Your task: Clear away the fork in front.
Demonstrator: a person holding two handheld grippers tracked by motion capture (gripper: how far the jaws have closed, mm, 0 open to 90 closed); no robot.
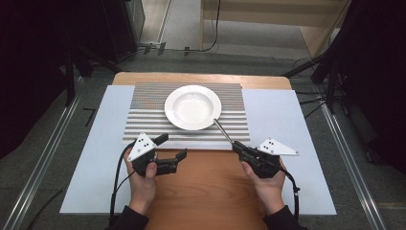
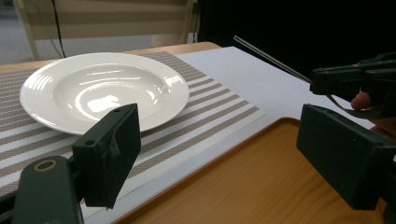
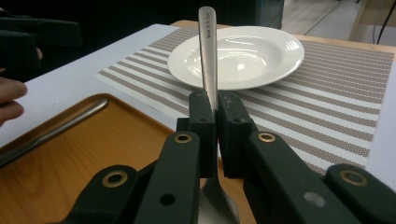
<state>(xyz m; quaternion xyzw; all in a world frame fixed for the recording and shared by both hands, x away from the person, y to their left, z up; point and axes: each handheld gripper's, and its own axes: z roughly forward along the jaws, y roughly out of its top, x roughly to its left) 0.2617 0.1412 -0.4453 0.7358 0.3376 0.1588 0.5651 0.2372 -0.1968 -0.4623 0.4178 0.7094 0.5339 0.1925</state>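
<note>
We cannot see all of the spoon (image 3: 208,56): in the right gripper view its bowl is cut off at the bottom edge, below the jaws, and the lettering stamped on the handle is too small to read. In the high view the right tool (image 1: 238,146) covers the gripped part, so only the bare handle (image 1: 221,130) shows there as a thin grey rod.

The right tool is clamped on the spoon, its two black jaws pressed against the handle's sides. The spoon is held in the air at the near right of the striped placemat (image 1: 143,108). Its long axis runs from near right to far left, with the handle end pointing at the white plate (image 1: 193,107) and ending just by the plate's near right rim, and the bowl end back toward the person.

The left tool (image 1: 172,147) stands wide apart with nothing between its jaws, over the near left edge of the placemat. The person's left hand (image 1: 142,179) holds it above the wooden tray (image 1: 206,191) set on the worktop.

The left gripper view shows the handle (image 2: 273,59) rising at a slant clear of the worktop, a tilt the high view flattens. The right gripper view shows the tray's raised rim (image 3: 56,126), hard to read from above.
</note>
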